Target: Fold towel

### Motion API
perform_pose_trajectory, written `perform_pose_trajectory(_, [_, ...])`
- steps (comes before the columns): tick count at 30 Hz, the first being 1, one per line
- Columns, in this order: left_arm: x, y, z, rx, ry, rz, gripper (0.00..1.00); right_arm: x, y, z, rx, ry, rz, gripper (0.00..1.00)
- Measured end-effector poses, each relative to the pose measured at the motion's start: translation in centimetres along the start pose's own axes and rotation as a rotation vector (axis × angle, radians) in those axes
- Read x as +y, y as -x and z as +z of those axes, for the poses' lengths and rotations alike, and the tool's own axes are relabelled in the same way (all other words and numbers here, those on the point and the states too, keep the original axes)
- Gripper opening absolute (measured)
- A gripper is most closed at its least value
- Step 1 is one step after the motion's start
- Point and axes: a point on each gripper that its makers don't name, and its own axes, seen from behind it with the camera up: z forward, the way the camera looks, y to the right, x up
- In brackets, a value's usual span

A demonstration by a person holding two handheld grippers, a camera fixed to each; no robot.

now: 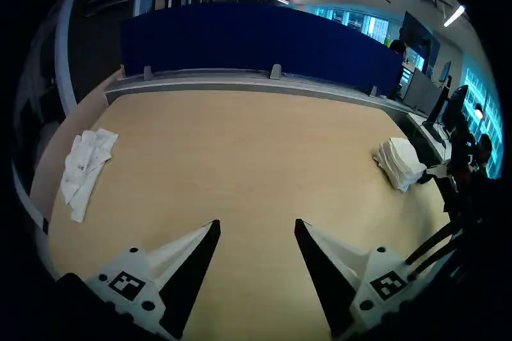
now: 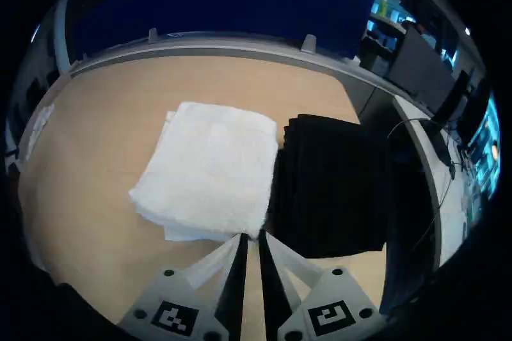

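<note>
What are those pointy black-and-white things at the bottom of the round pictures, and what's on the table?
They are the fingers of two grabber tools. A person holds one in each hand, and a small camera rides on each, looking forward along its fingers. In the left gripper view, the left gripper is wide open over a wooden table, holding nothing. A crumpled towel lies on one side and a neat towel pile on the other. In the right gripper view, the right gripper has its fingers almost together at the corner of a folded white stack, beside a folded black stack. I cannot tell if it pinches that corner.
</note>
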Motion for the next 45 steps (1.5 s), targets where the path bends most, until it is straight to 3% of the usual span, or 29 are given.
perform_pose_trajectory(9, [-0.1, -0.1, -0.1, 0.002, 0.003, -0.002, 0.86, 0.6, 0.7, -0.9, -0.006, 0.033, -0.032, 0.17])
perform_pose_trajectory(12, [-0.3, -0.1, -0.1, 0.003, 0.001, -0.005, 0.86, 0.3, 0.5, -1.0, 0.012, 0.029, -0.017, 0.21])
perform_pose_trajectory(14, [-0.4, -0.1, -0.1, 0.002, 0.000, -0.006, 0.86, 0.1, -0.1, -1.3, 0.030, 0.027, 0.000, 0.42])
perform_pose_trajectory(17, [-0.3, -0.2, -0.1, 0.003, 0.002, -0.006, 0.86, -0.1, -0.9, -1.5, 0.055, 0.027, 0.016, 0.64])
perform_pose_trajectory(20, [-0.2, -0.2, -0.1, 0.003, 0.004, -0.003, 0.86, -0.5, -1.7, -1.5, 0.077, 0.025, 0.025, 0.77])
perform_pose_trajectory(26, [-0.2, -0.1, 0.0, 0.001, 0.002, -0.003, 0.86, -2.9, -3.2, -0.9, 0.112, -0.020, 0.032, 0.95])
perform_pose_trajectory(36, [-1.1, -0.1, -0.2, 0.004, -0.014, -0.013, 0.86, -5.7, -3.8, 0.7, 0.107, -0.064, 0.017, 0.96])
perform_pose_trajectory(45, [-1.3, 0.3, 0.0, -0.008, -0.018, -0.012, 0.86, -7.0, -1.9, 2.5, 0.061, -0.092, 0.007, 0.96])
